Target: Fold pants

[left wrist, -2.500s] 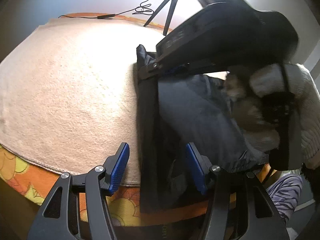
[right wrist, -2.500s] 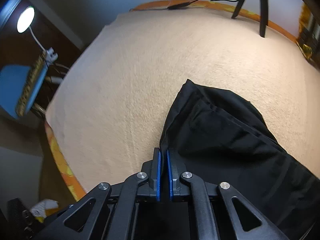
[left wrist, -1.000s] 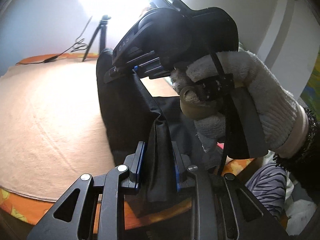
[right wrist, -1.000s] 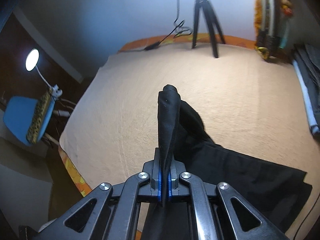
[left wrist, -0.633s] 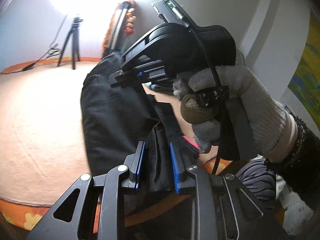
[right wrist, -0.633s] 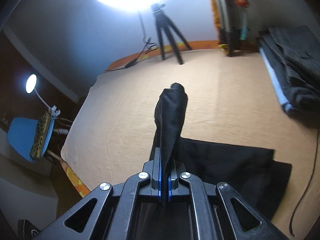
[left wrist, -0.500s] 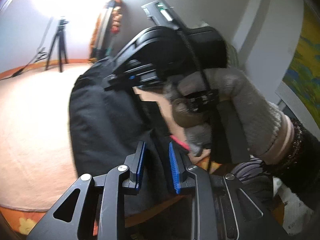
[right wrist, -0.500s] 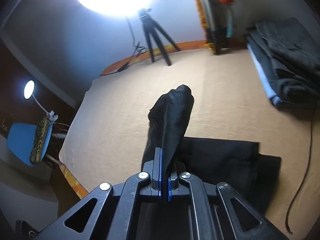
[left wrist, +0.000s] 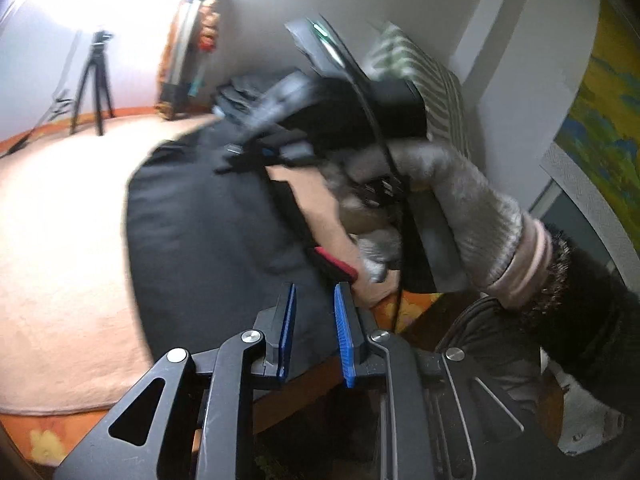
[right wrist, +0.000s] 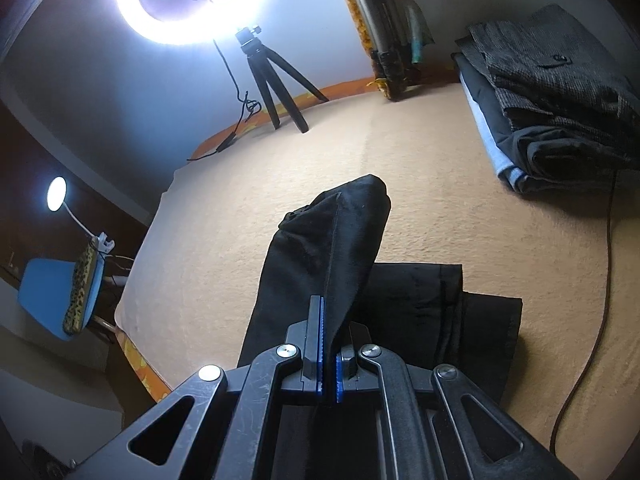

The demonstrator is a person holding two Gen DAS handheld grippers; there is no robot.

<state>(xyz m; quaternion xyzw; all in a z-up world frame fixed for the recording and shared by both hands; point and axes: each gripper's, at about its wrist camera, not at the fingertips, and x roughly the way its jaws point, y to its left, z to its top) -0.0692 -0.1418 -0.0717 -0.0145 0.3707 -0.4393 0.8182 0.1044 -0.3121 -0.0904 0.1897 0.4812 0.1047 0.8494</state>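
Observation:
Black pants [right wrist: 420, 304] lie partly doubled on a beige blanket [right wrist: 400, 152]. My right gripper [right wrist: 328, 364] is shut on one lifted fold of the pants, which rises as a dark hump above the lying layers. In the left wrist view the pants [left wrist: 200, 220] hang as a wide dark sheet. My left gripper [left wrist: 314, 336] has their near edge filling the narrow gap between its blue pads [left wrist: 343, 340], and its jaws are opening slightly. The right gripper [left wrist: 248, 160] shows blurred above the cloth, held by a gloved hand [left wrist: 460, 200].
A stack of folded dark clothes [right wrist: 552, 100] sits at the far right of the blanket. A tripod [right wrist: 272, 84] with a ring light stands at the back. A thin cable [right wrist: 600, 280] runs down the right side. A blue chair [right wrist: 52, 292] is beyond the left edge.
The right gripper has swung to the right, carrying the lifted fold over the lying layers. The left gripper has turned rightward too, still with cloth between its pads.

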